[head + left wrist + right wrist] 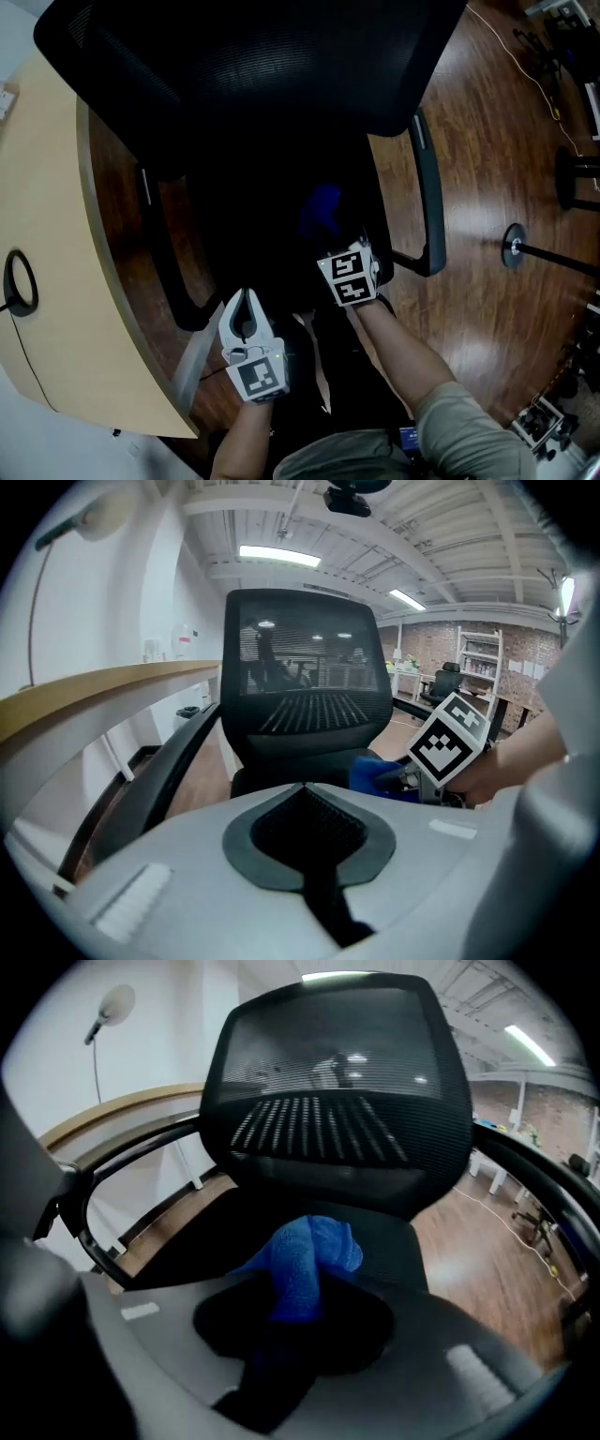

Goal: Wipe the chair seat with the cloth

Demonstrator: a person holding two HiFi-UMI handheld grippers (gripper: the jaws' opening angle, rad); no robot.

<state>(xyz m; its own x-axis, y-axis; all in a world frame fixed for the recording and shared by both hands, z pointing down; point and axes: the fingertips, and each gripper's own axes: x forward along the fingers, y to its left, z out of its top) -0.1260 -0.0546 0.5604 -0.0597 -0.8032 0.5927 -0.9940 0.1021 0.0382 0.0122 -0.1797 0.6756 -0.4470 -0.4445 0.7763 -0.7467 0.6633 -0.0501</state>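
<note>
R tongs [298, 1296] grip blue cloth [312, 1249] over chair seat [398, 1246], clearest in right gripper view; L tongs [302, 787] closed, empty.

The left claw [305, 791] fills the lower frame, its grey jaws closed together with nothing between them. Beyond it stands a black office chair, its mesh backrest [307, 691] upright and one armrest [155, 785] running along the left. A curved wooden desk [103, 694] lies further left. At right, a hand [516, 761] holds the right claw [401, 780] with its marker cube [448, 741], and a blue cloth [370, 771] is bunched at that claw's tip, over the seat.
</note>
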